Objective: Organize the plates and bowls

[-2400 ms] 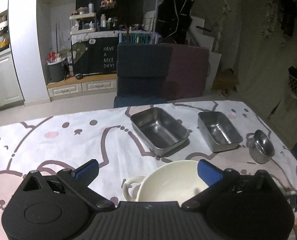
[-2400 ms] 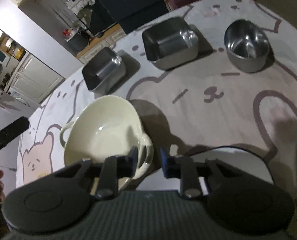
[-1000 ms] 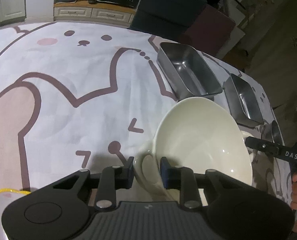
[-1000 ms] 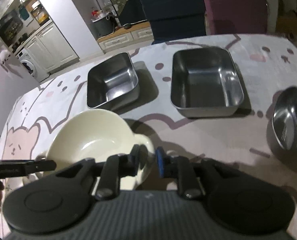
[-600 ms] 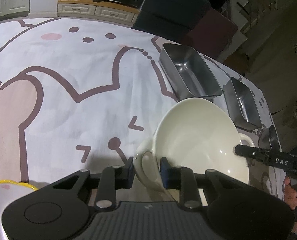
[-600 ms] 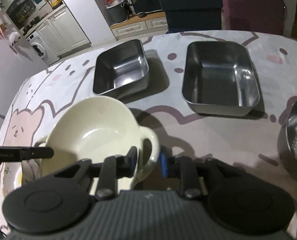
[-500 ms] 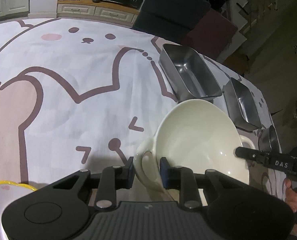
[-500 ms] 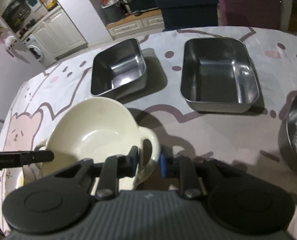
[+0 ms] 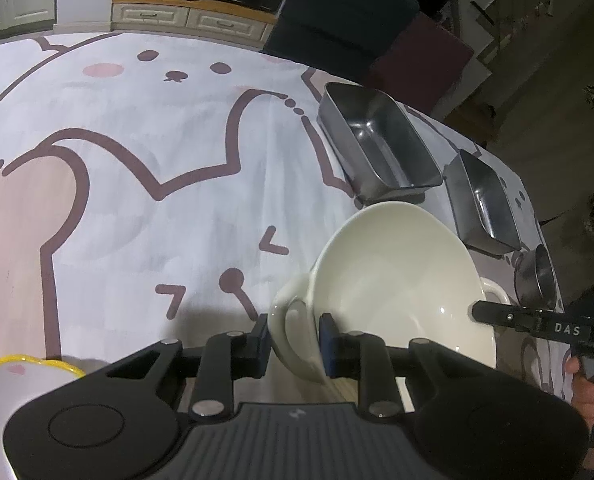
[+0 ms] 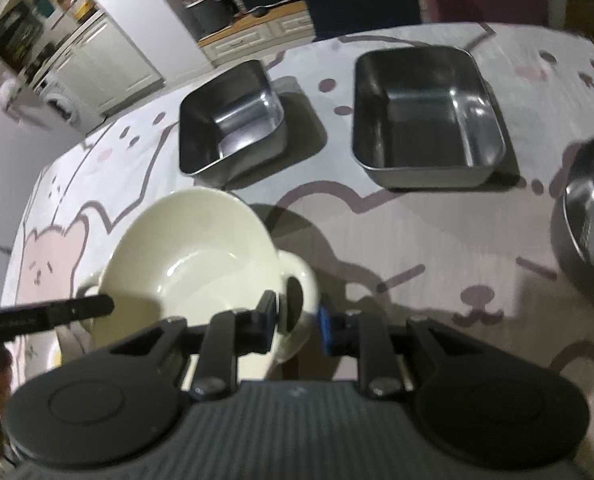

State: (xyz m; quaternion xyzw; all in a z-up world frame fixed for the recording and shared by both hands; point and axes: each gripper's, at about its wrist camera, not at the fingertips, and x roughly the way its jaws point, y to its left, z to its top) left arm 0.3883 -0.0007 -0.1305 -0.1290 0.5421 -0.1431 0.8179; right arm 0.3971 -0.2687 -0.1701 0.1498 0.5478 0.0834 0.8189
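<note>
A cream two-handled bowl (image 9: 401,280) is held above the bear-print tablecloth, tilted in the left wrist view. My left gripper (image 9: 293,338) is shut on its near handle. My right gripper (image 10: 295,322) is shut on the opposite handle of the same bowl (image 10: 193,256). The right gripper's finger (image 9: 497,316) reaches in from the right in the left wrist view. The left gripper's finger (image 10: 53,312) reaches in from the left in the right wrist view.
Two square steel trays (image 10: 229,120) (image 10: 425,108) stand beyond the bowl, with a round steel bowl (image 10: 589,216) at the right. A yellow-rimmed plate (image 9: 21,372) lies at the lower left. Chairs stand behind the table's far edge.
Both grippers stay shut on the bowl's handles. The bowl has shifted a little with them over the table; the right wrist view is blurred by motion.
</note>
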